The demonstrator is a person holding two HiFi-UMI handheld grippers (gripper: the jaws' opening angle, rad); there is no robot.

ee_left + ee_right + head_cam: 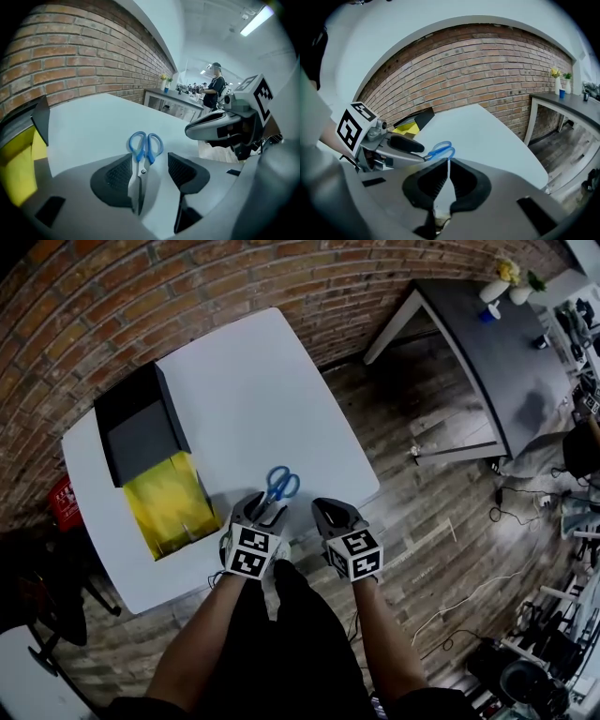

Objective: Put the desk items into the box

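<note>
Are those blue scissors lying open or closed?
Closed: the scissors lie flat on the white table, blades together and handle loops side by side, between the left gripper's spread jaws.

Brick-walled lab workshop

A brick wall (187,296), plank flooring (422,521) strewn with cables (469,596), and a dark bench (487,362) beside stacked gear (525,667).

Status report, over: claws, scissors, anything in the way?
Left claw open around scissors, not gripping. Right claw shut, empty. Scissors flat on table. Nothing between them and box.

Scissors (279,486) w/ plastic hdls, metal blades
</note>
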